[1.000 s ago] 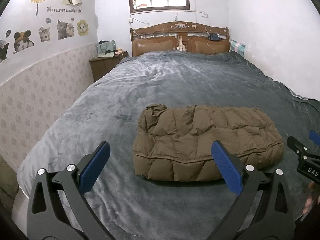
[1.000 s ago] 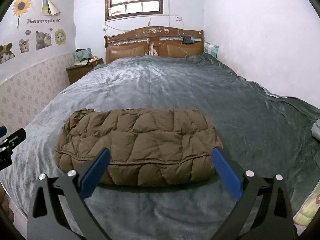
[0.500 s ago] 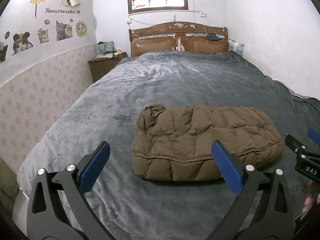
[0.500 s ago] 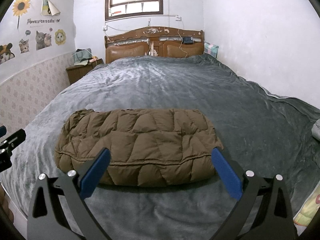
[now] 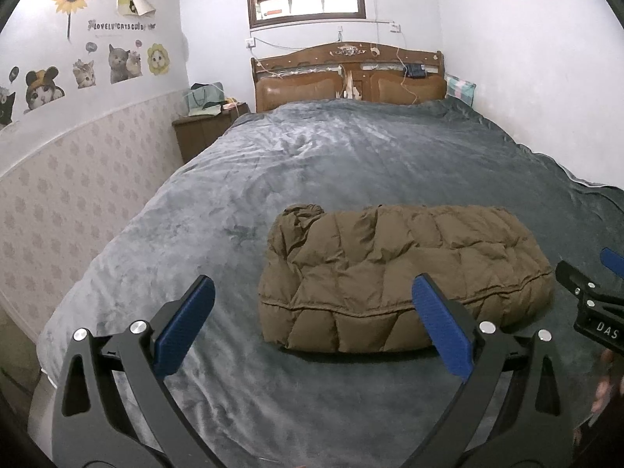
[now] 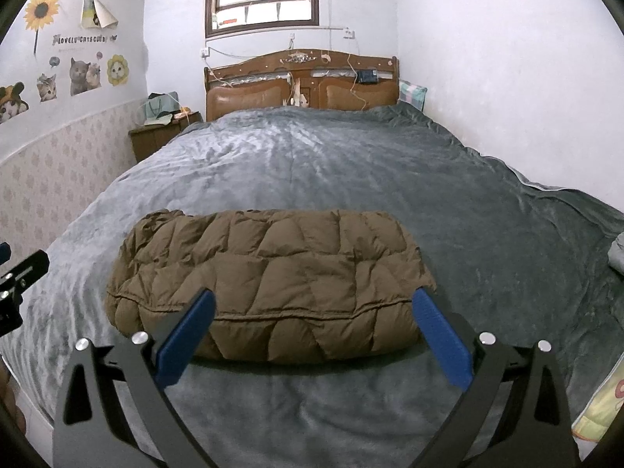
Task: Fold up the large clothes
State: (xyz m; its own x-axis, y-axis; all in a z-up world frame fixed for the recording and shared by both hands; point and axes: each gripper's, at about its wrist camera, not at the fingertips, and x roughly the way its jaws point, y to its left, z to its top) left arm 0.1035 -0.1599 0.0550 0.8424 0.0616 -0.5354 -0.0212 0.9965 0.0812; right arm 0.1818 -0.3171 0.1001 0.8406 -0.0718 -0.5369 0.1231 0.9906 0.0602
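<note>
Nearest the camera, the left gripper [image 5: 312, 325] and right gripper [image 6: 312, 327] are hovering just short of the brown puffer jacket [image 6: 269, 284], jaws spread wide and holding nothing. The jacket is lying as a compact folded bundle on the grey bed [image 6: 351, 171], well short of the headboard [image 6: 302, 85]. Folding is looking essentially finished; any next move is calling for only tidying the bunched end left of the jacket's middle.
</note>
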